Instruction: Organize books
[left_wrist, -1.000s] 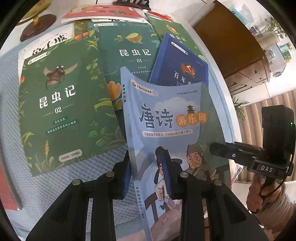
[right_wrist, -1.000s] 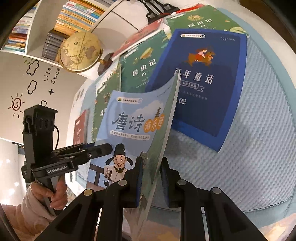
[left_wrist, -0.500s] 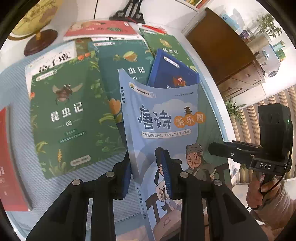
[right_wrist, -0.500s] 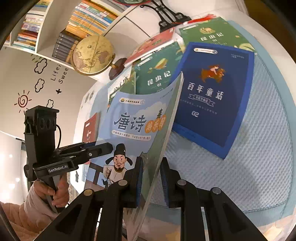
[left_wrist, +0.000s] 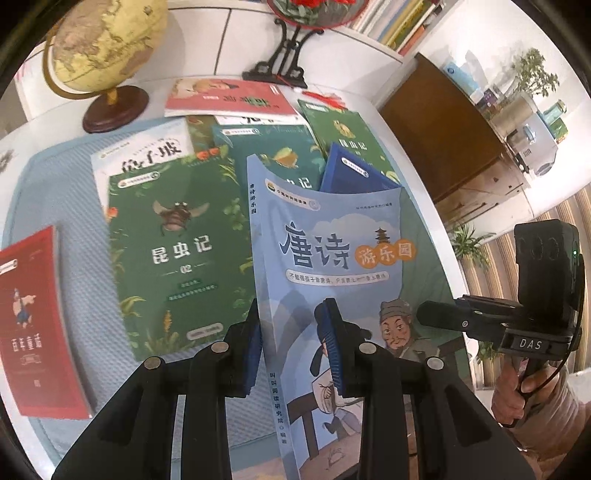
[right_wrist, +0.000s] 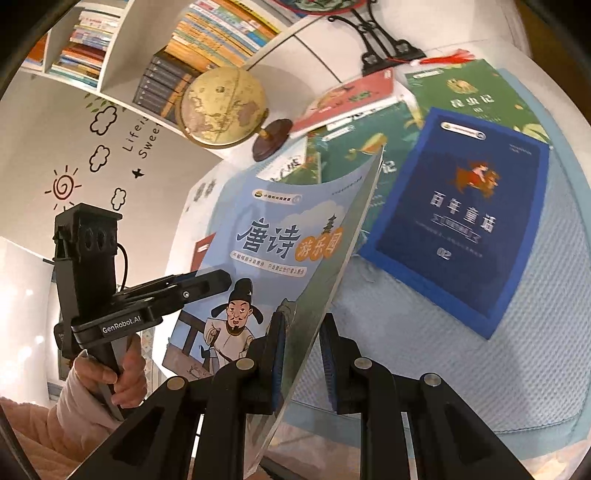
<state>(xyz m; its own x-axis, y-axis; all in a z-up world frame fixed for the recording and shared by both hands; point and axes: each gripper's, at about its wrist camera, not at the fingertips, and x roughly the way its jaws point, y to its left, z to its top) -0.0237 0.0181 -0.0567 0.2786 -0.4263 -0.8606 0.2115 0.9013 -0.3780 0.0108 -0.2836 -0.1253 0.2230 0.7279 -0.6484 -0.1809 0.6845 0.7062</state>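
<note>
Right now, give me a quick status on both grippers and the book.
Left gripper and right gripper both shut on light blue book, held off the mat. Other books spread below. Nothing blocking.

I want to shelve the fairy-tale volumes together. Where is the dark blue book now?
The dark blue book lies flat on the light blue mat, right of the lifted pale blue book, overlapping green books behind it.

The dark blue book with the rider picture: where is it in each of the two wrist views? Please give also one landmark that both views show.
Left wrist view: dark blue book is upper centre, mostly hidden behind the lifted light blue book; only its top corner shows.
Right wrist view: it lies flat at right, whole cover visible, on the blue mat.
Shared landmark: the globe.
</note>
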